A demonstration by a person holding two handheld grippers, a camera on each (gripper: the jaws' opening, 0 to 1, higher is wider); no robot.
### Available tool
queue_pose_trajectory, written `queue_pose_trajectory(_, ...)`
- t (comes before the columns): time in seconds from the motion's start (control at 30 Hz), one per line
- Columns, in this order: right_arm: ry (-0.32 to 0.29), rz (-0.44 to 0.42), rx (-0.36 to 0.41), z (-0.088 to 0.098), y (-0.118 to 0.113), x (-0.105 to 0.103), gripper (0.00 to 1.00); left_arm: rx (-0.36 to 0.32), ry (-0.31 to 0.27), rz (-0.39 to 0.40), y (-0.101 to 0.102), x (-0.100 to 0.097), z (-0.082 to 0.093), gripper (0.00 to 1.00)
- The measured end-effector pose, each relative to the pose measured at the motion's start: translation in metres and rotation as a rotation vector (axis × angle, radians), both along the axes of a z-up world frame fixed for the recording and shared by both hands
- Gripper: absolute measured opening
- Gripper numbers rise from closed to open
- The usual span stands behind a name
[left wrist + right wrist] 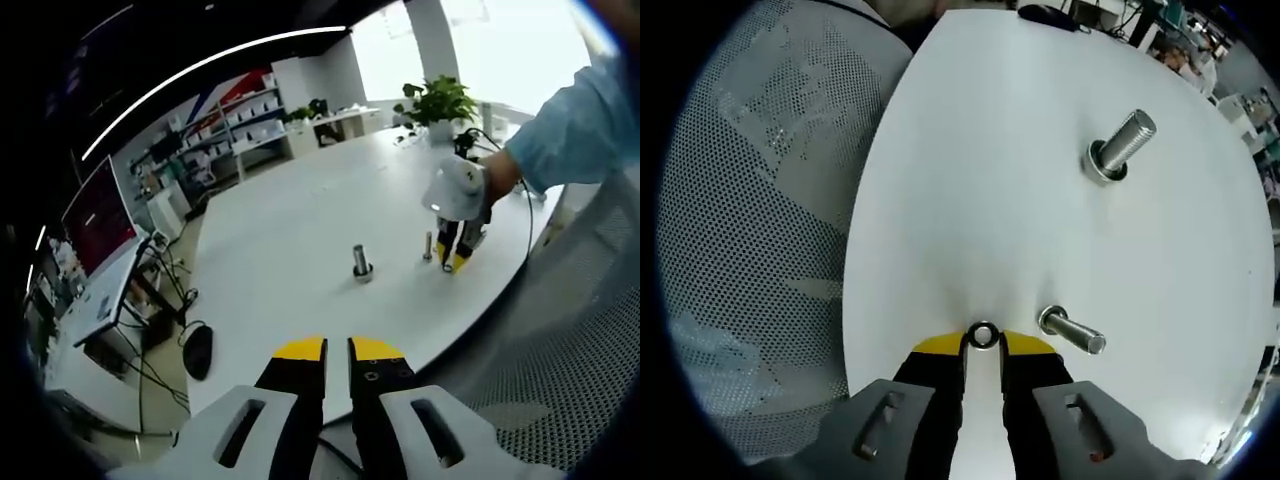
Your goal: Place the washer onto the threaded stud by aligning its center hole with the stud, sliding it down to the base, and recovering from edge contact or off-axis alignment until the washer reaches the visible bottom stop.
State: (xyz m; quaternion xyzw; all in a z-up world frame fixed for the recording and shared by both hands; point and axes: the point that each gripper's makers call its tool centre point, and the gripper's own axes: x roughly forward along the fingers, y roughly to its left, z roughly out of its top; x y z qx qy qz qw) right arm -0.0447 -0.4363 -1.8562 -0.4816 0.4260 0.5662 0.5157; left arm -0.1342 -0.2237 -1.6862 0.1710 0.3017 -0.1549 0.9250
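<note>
Right now the right gripper [983, 340] pinches the washer [983, 335] just beside the small threaded stud [1072, 333]; the left gripper [337, 352] hangs nearly closed, holding nothing.

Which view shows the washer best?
The right gripper view: the washer sits close up between that gripper's tips, its center hole plain, beside the small stud. In the left gripper view the right gripper is far off by the stud, and the washer is too small to make out.
</note>
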Motion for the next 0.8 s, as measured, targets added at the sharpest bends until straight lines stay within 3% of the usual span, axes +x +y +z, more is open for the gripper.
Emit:
queue_pose_trajectory(0.4, -0.028, 0.043, -0.058, -0.0002, 0.0003, -0.0027, 0.16, 0.004, 0.008, -0.008, -0.0008, -0.0004, -0.0010, 0.06)
queue_pose_trajectory(0.57, 0.004, 0.002, -0.034, 0.0003, 0.0000, 0.0010, 0.15, 0.003, 0.003, -0.009, -0.0008, -0.0001, -0.0003, 0.06)
queue_pose_trajectory(0.8, 0.000, 0.019, -0.051, -0.0004, 0.0008, -0.0006, 0.16, 0.004, -0.001, -0.012, -0.0011, 0.0001, 0.0001, 0.06)
